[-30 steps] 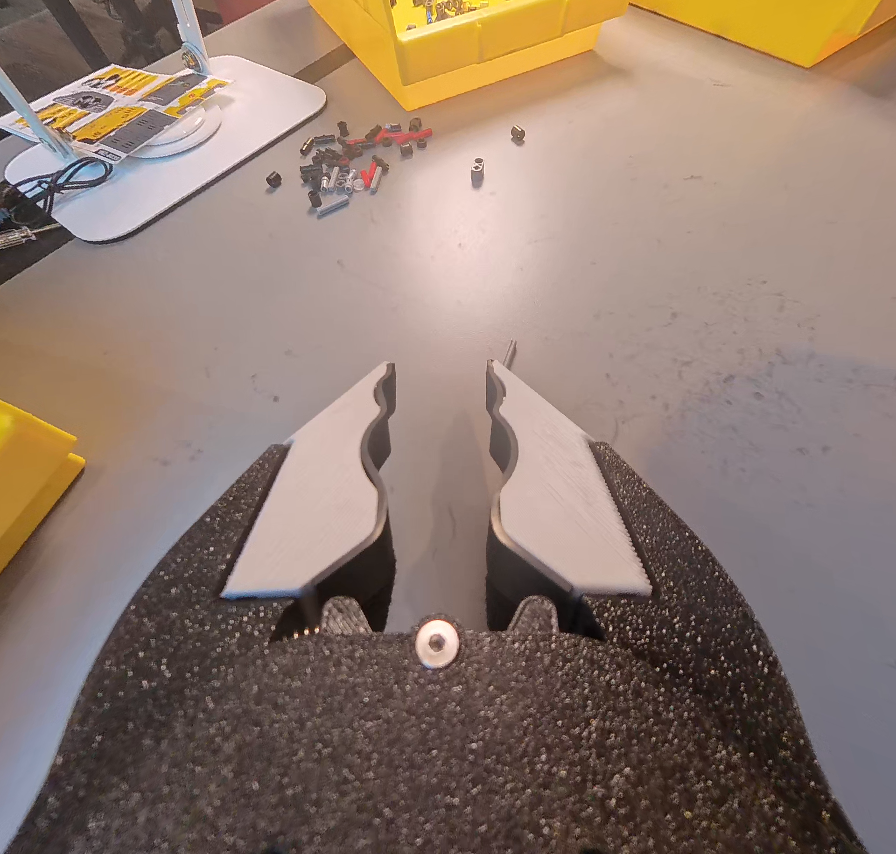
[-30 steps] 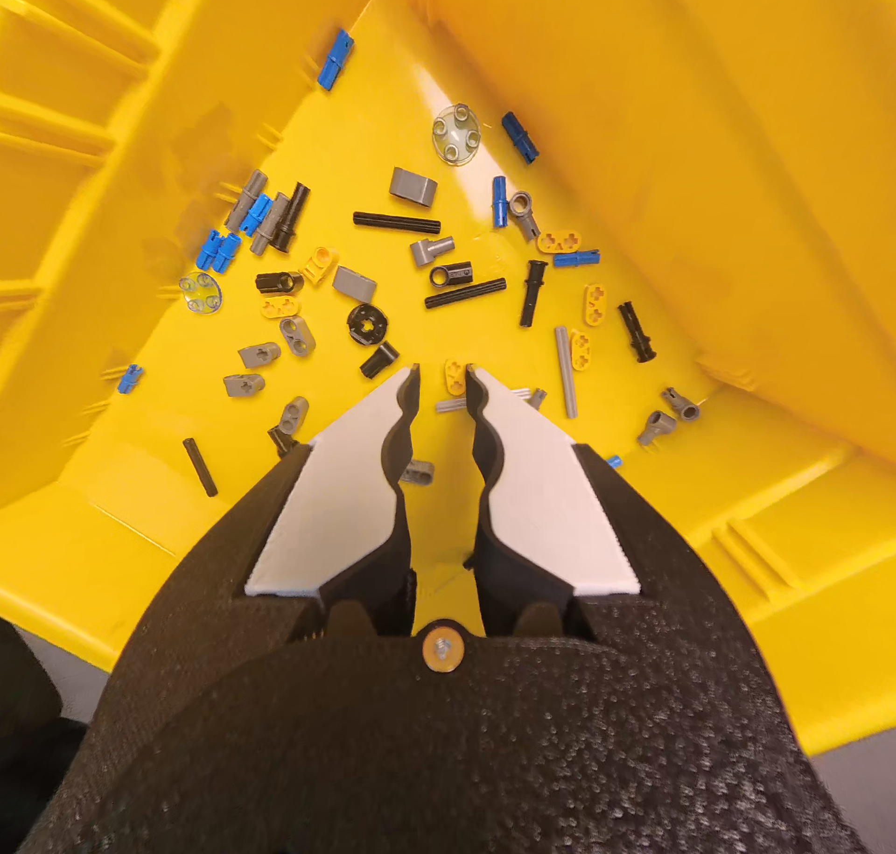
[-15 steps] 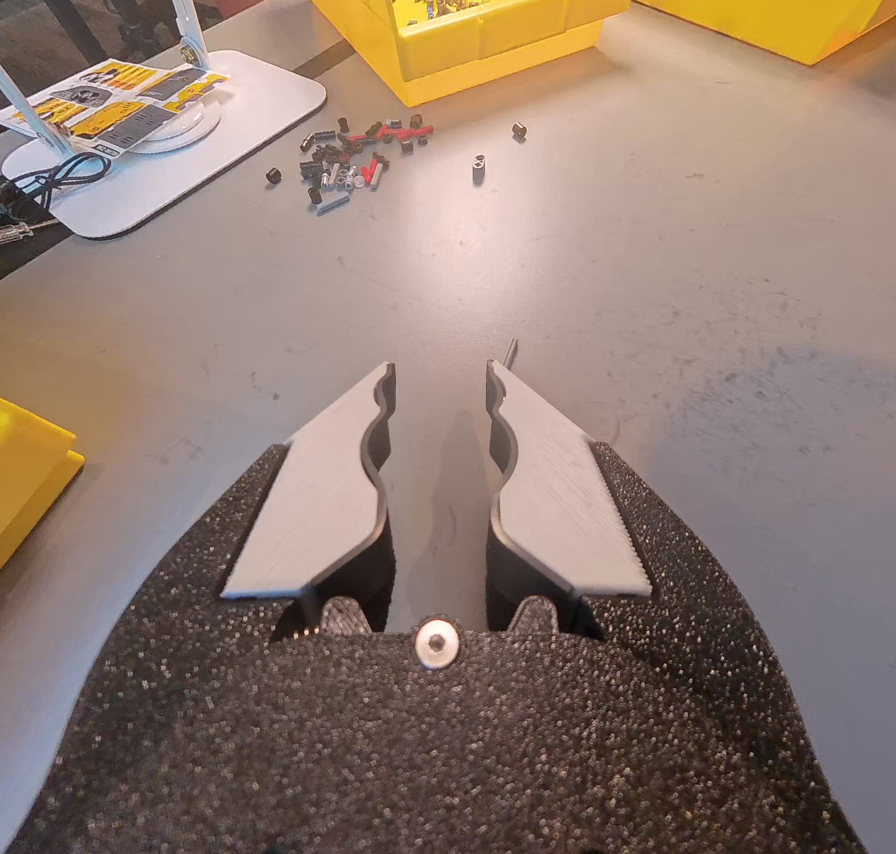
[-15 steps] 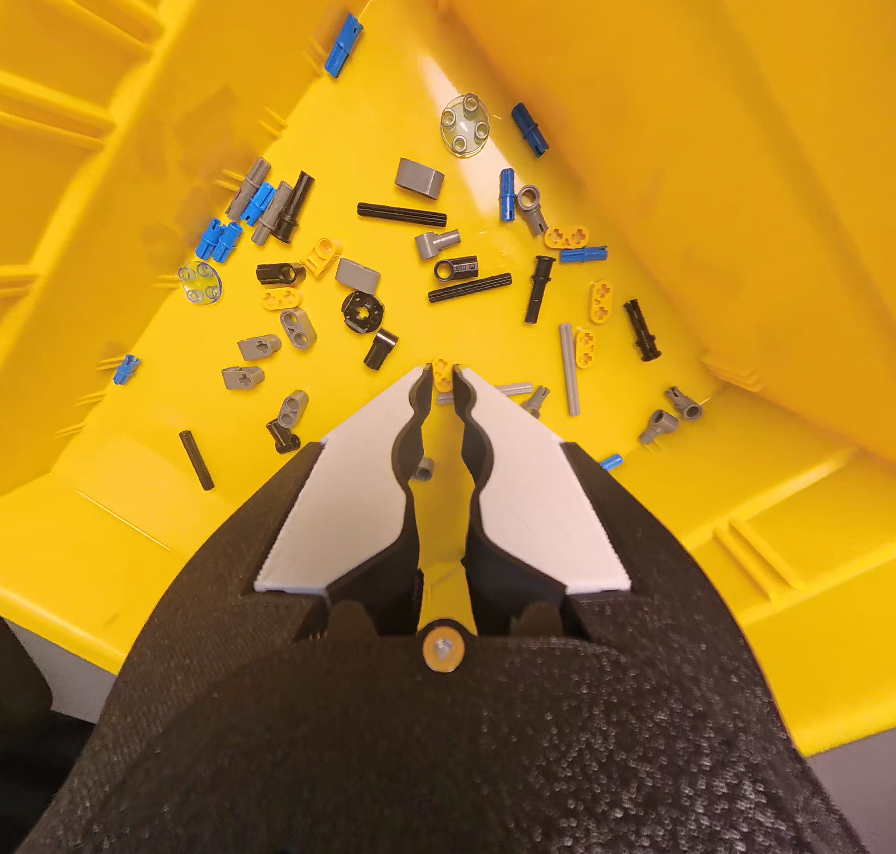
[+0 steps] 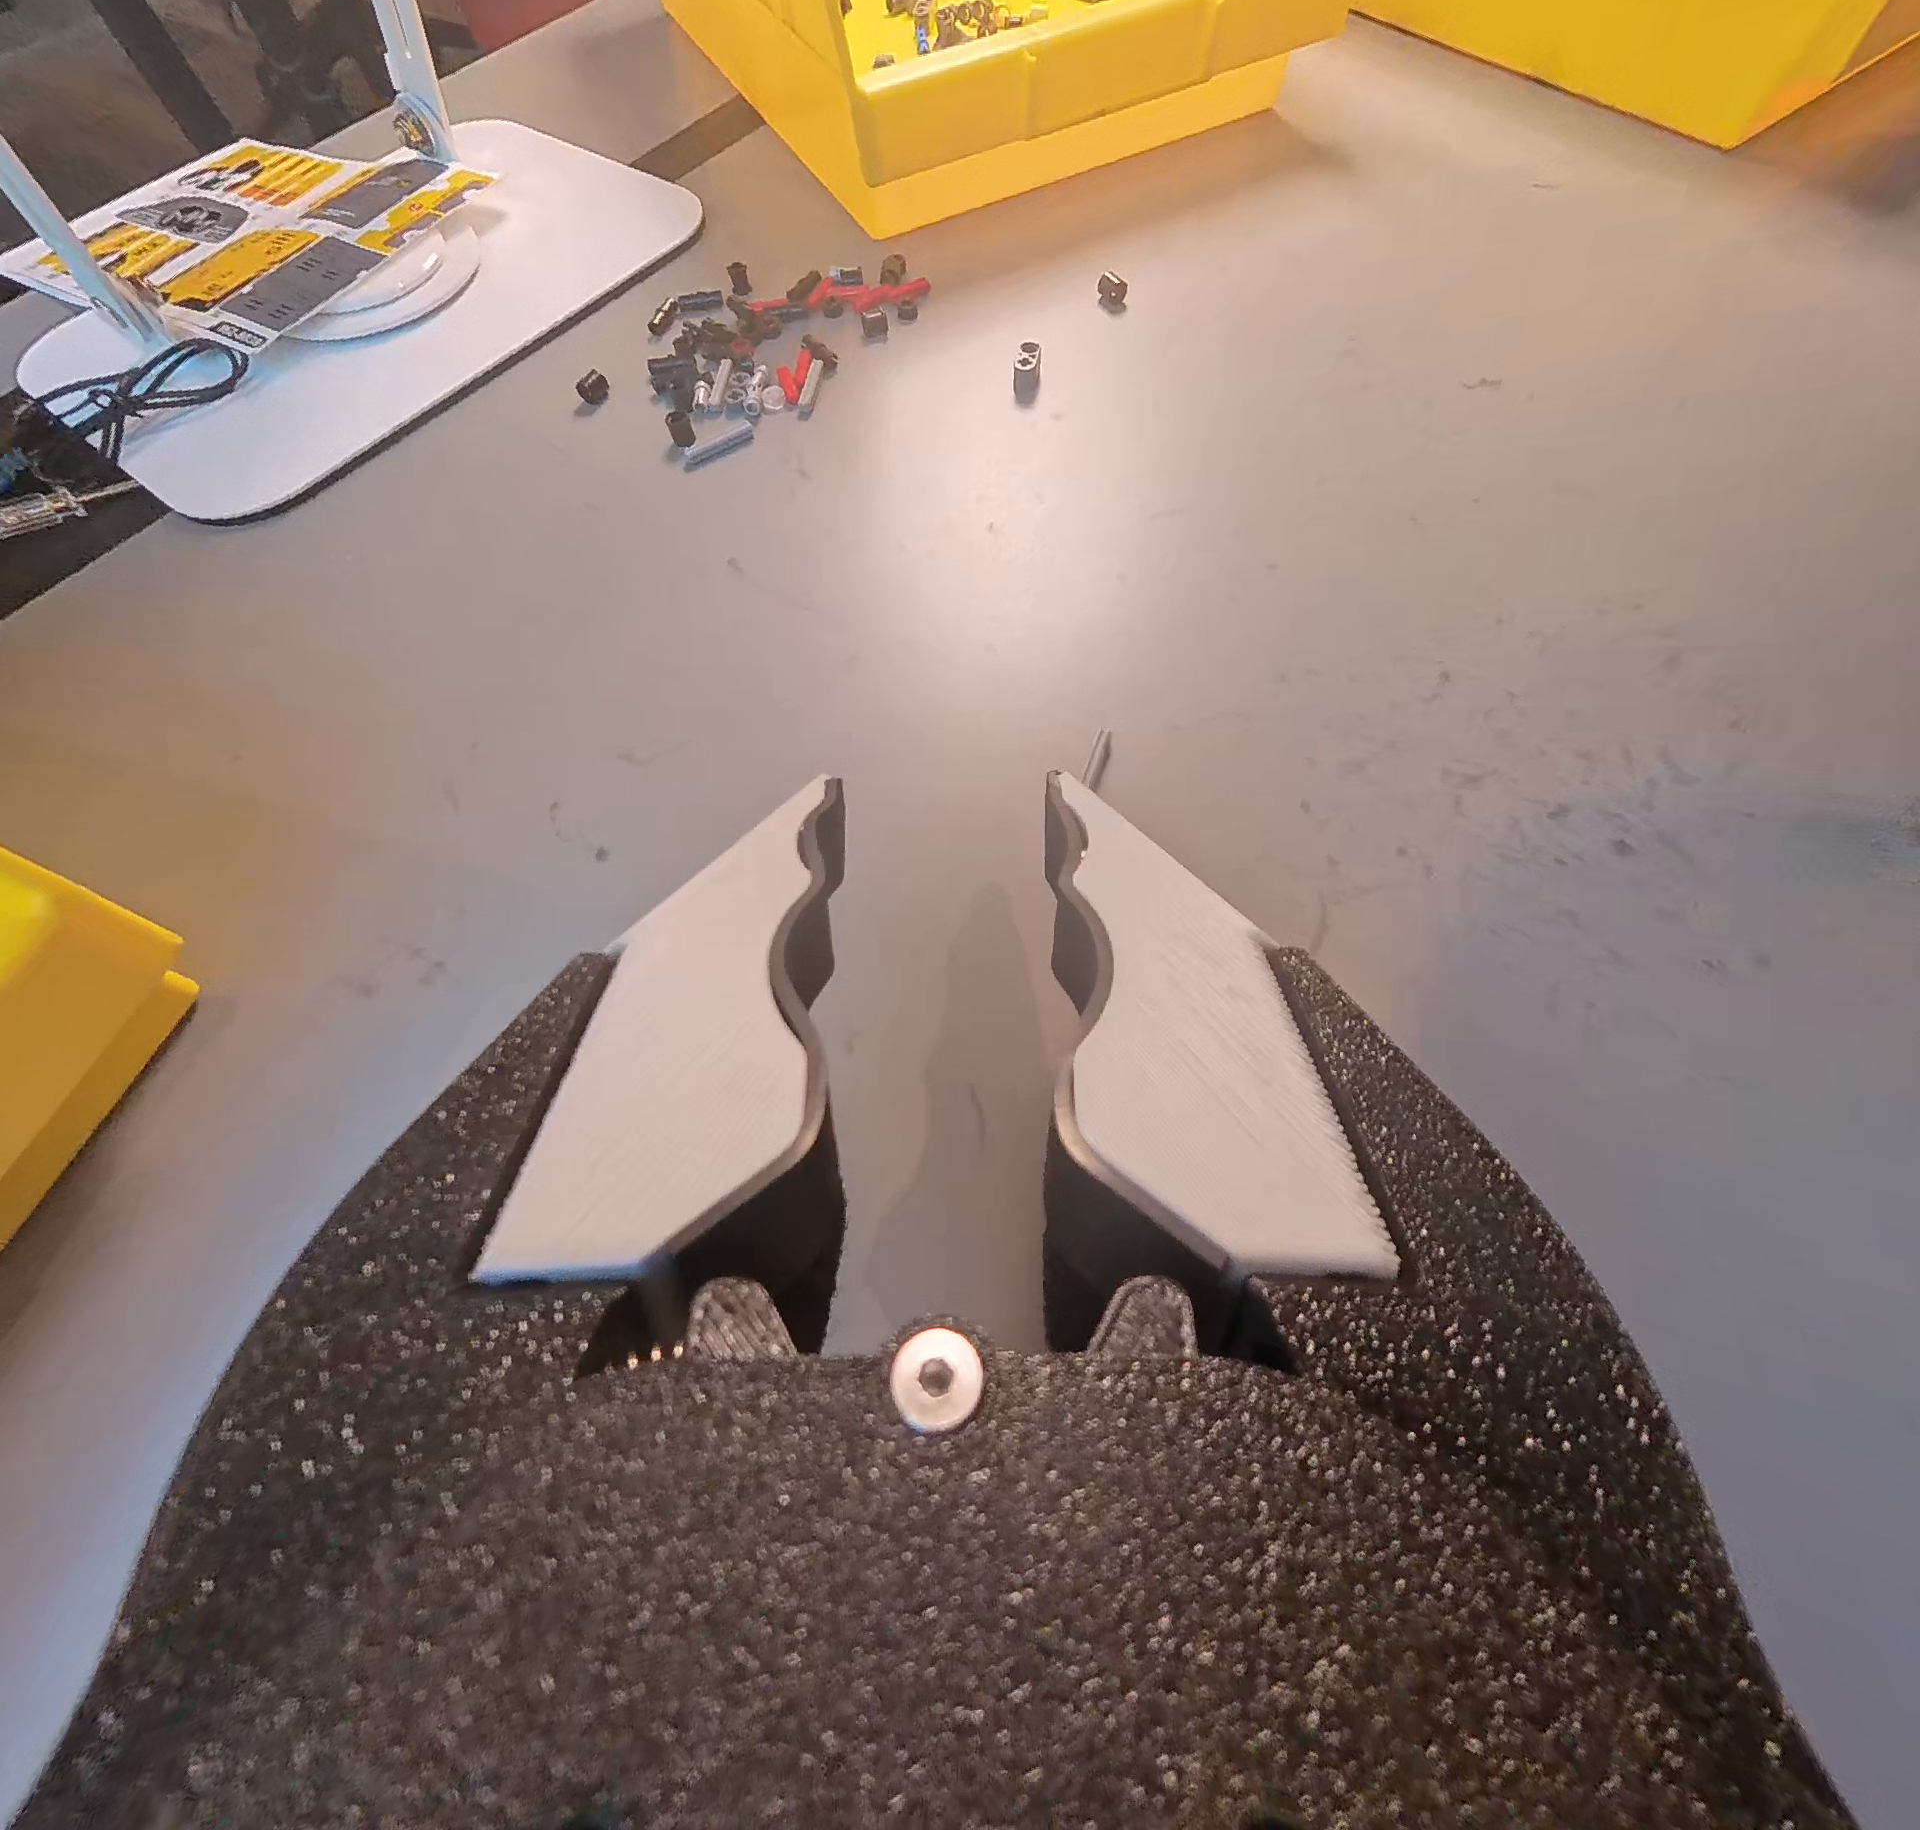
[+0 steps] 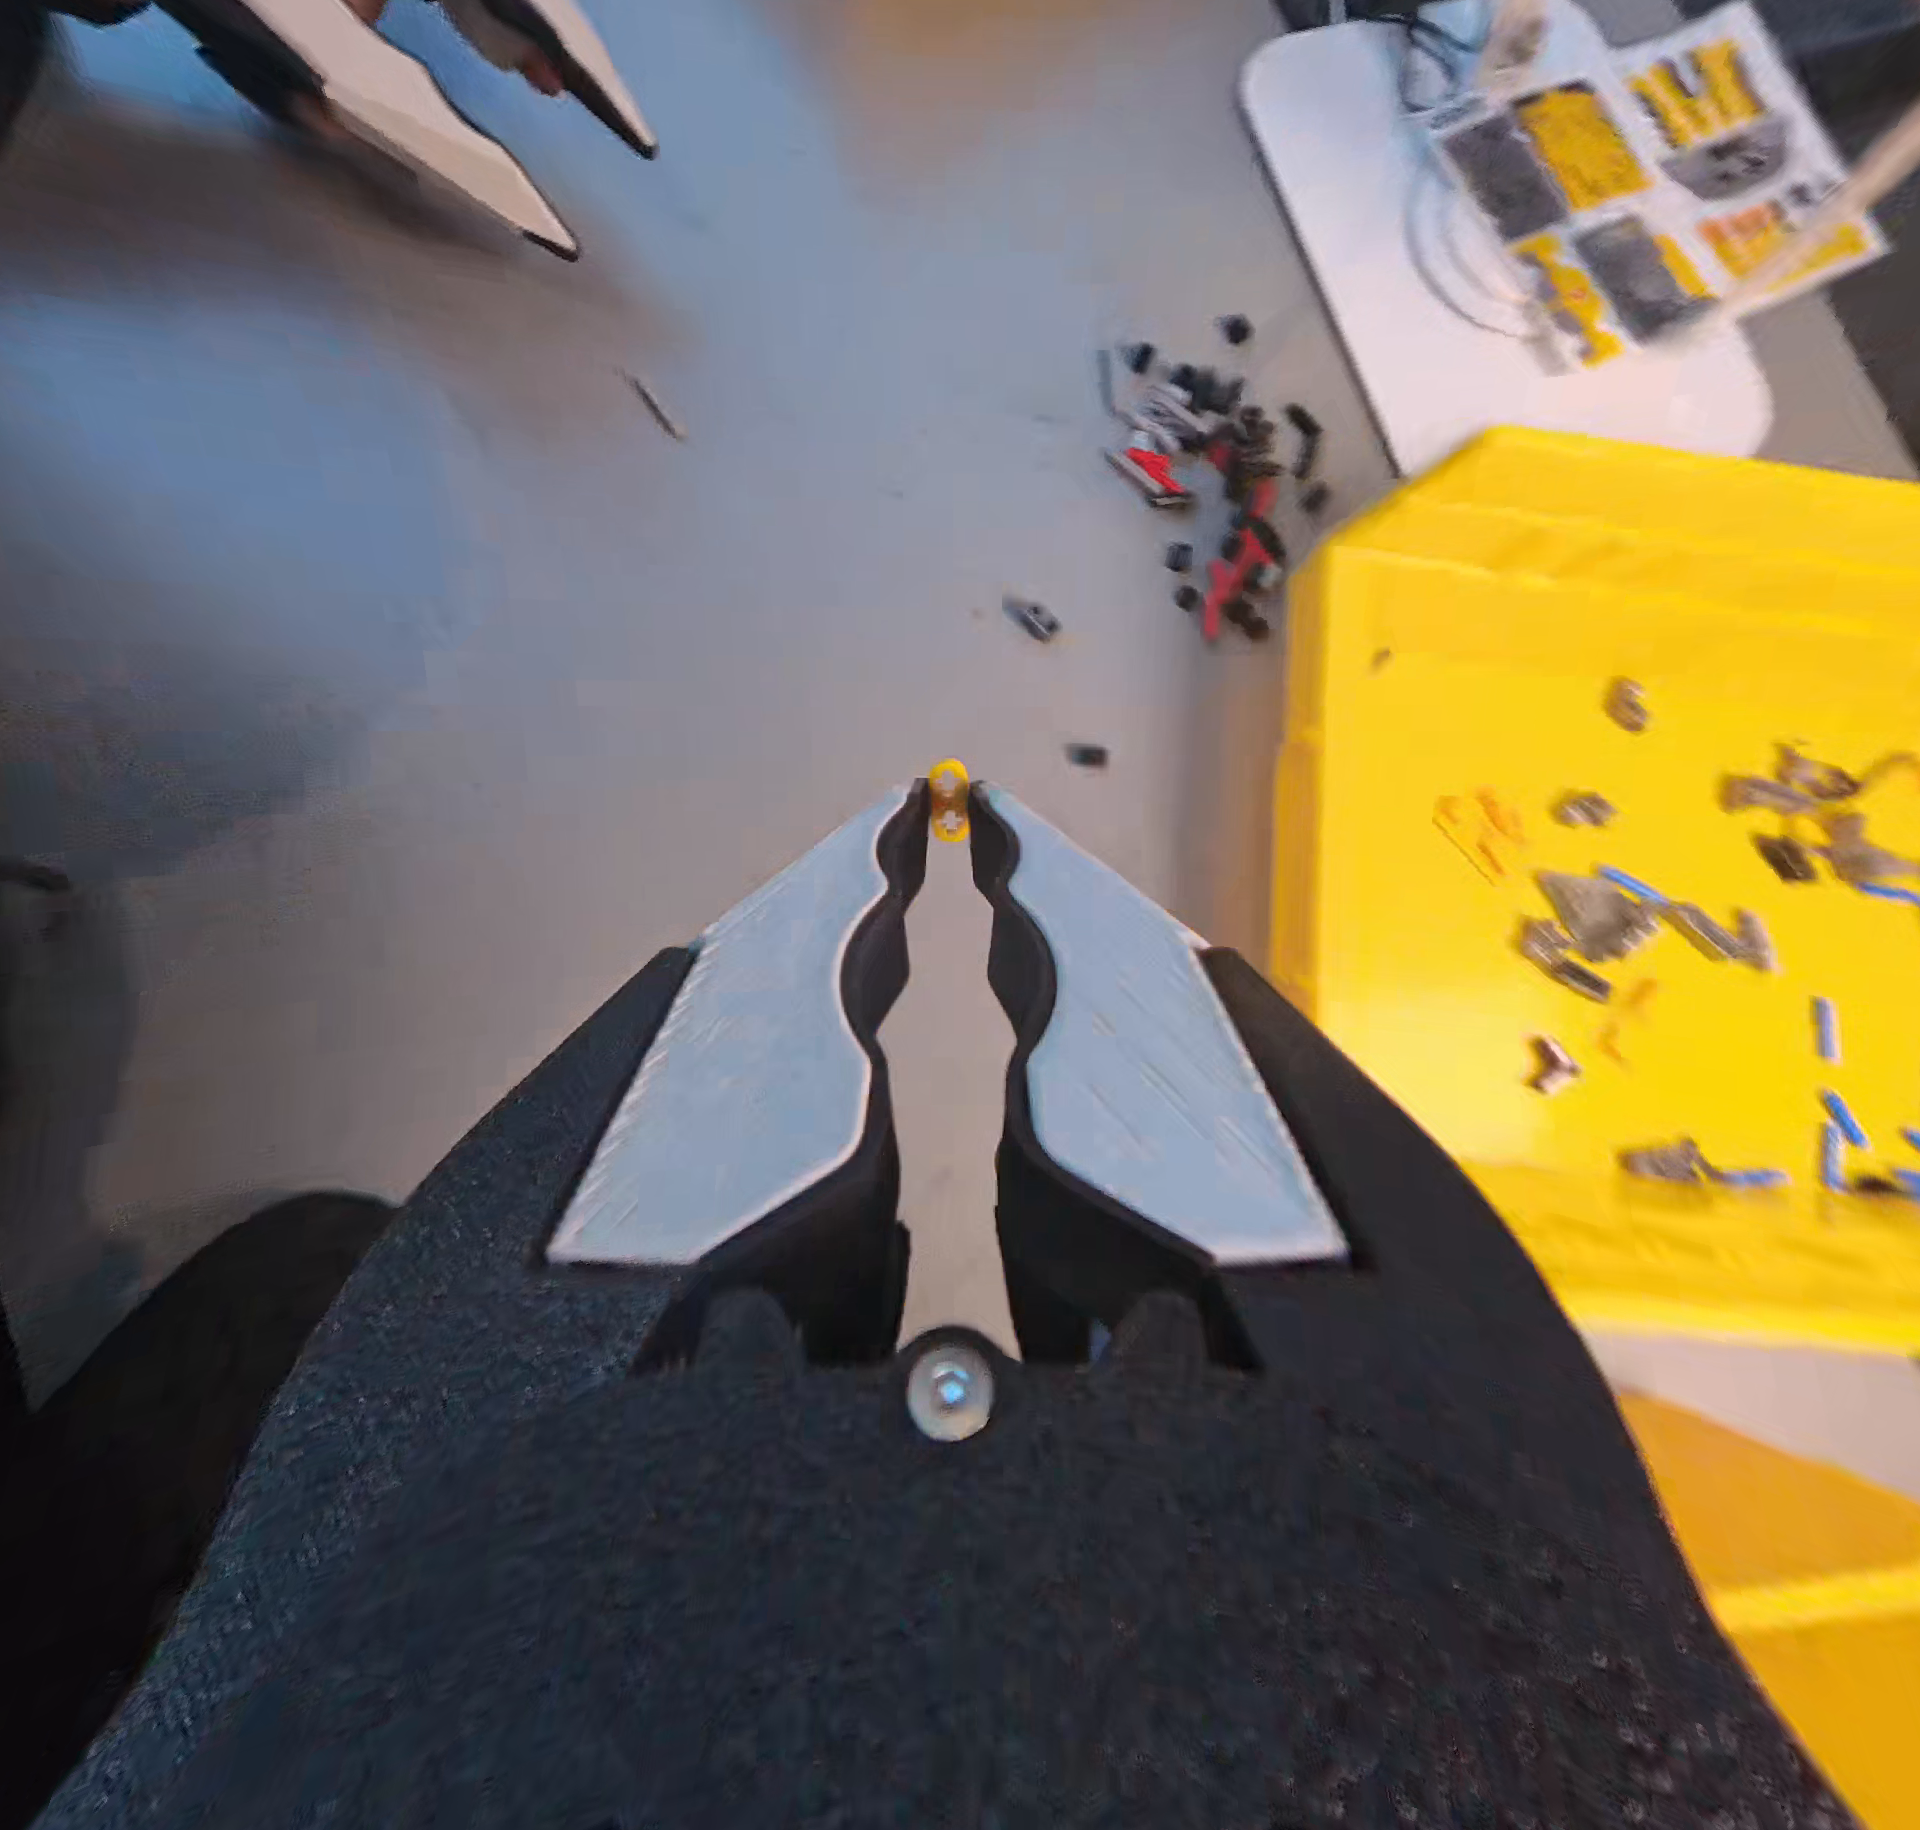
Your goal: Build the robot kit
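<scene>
My right gripper (image 6: 948, 806) is shut on a small yellow two-hole brick piece (image 6: 949, 801) and holds it above the grey table (image 6: 644, 575), left of a yellow bin (image 6: 1558, 845) of small parts. My left gripper (image 5: 943, 793) is open and empty, low over the grey table (image 5: 1351, 554). A thin dark axle (image 5: 1097, 747) lies just past its right fingertip and also shows in the right wrist view (image 6: 655, 406). The left gripper also shows at the top left of the right wrist view (image 6: 582, 180).
A pile of small black, red and grey parts (image 5: 769, 336) lies on the table, also seen in the right wrist view (image 6: 1226, 471). A yellow bin (image 5: 1039, 66) with parts stands behind it. A white stand base with a printed sheet (image 5: 281, 232) is at far left. Another yellow bin corner (image 5: 73, 1032) is at left. The left gripper's tips are roughly 25 centimetres from the right gripper's. It is some 5 centimetres from my left tips to the thin dark axle (image 5: 1097, 747).
My right gripper closed on the yellow piece inside the bin, lifted out and swung over the table. My left gripper has barely moved.
</scene>
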Demonstrator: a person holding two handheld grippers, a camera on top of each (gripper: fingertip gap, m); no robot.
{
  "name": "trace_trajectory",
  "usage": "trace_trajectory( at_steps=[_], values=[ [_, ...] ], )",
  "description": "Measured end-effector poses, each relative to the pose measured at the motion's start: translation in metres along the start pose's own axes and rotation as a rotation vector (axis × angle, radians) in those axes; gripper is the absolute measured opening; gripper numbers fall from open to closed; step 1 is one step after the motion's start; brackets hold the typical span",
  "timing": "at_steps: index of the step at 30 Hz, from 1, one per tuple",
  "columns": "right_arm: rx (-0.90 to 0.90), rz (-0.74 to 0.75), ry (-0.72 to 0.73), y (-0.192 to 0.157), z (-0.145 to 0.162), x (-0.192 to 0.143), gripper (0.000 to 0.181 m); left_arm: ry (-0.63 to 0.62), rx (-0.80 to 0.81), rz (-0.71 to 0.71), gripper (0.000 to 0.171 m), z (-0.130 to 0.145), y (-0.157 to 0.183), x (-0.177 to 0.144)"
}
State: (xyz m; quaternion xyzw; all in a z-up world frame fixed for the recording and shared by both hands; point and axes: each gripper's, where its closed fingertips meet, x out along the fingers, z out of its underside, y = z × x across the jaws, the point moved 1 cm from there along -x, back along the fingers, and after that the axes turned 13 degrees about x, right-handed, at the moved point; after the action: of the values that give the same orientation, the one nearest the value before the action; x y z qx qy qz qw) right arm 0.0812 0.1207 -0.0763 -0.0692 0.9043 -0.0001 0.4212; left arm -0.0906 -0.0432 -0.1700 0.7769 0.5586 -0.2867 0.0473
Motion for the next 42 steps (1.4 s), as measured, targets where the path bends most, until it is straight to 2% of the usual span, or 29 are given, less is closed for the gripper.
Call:
trace_trajectory(
  at_steps=[4, 6, 9, 13, 15, 17, 19, 21, 24, 26, 27, 29, 32, 37, 42],
  values=[
    [-0.078, -0.096, -0.07, -0.045, -0.003, 0.099, 0.007, 0.003, 0.016, 0.0, 0.038, -0.002, 0.004, -0.006],
    [-0.105, -0.142, -0.099, -0.063, -0.002, 0.135, 0.007, 0.005, 0.024, 0.001, 0.038, -0.003, 0.005, -0.008],
    [-0.134, -0.171, -0.146, -0.077, 0.001, 0.165, 0.008, -0.003, 0.029, 0.01, 0.038, -0.002, 0.007, -0.007],
    [-0.156, -0.159, -0.177, -0.076, 0.004, 0.173, 0.012, -0.008, 0.04, 0.025, 0.038, -0.001, 0.011, -0.007],
    [-0.162, -0.149, -0.148, -0.074, 0.002, 0.166, 0.021, -0.007, 0.041, 0.033, 0.038, -0.001, 0.012, -0.007],
    [-0.148, -0.133, -0.059, -0.068, -0.01, 0.141, 0.023, -0.004, 0.04, 0.039, 0.038, -0.002, 0.013, -0.008],
    [-0.107, -0.07, 0.066, -0.048, -0.027, 0.092, 0.023, -0.001, 0.041, 0.04, 0.038, -0.003, 0.014, -0.008],
    [-0.046, 0.046, 0.163, -0.008, -0.033, 0.03, 0.023, 0.005, 0.04, 0.035, 0.038, -0.004, 0.013, -0.01],
    [0.088, 0.297, 0.237, 0.079, -0.011, -0.067, 0.021, 0.023, 0.033, 0.023, 0.039, -0.008, 0.01, -0.012],
    [0.204, 0.444, 0.205, 0.136, 0.029, -0.114, 0.02, 0.038, 0.026, 0.011, 0.039, -0.011, 0.007, -0.014],
    [0.266, 0.493, 0.15, 0.159, 0.057, -0.127, 0.02, 0.043, 0.022, 0.003, 0.039, -0.012, 0.006, -0.014],
    [0.383, 0.53, 0.035, 0.191, 0.112, -0.132, 0.018, 0.047, 0.015, -0.01, 0.039, -0.012, 0.003, -0.014],
    [0.454, 0.461, -0.1, 0.197, 0.171, -0.105, 0.016, 0.038, 0.012, -0.028, 0.039, -0.01, 0.0, -0.011],
    [0.452, 0.367, -0.193, 0.188, 0.203, -0.059, 0.017, 0.023, 0.021, -0.043, 0.039, -0.01, -0.001, -0.005],
    [0.455, 0.31, -0.209, 0.189, 0.213, -0.04, 0.021, 0.007, 0.032, -0.042, 0.039, -0.007, 0.001, 0.0]
  ],
)
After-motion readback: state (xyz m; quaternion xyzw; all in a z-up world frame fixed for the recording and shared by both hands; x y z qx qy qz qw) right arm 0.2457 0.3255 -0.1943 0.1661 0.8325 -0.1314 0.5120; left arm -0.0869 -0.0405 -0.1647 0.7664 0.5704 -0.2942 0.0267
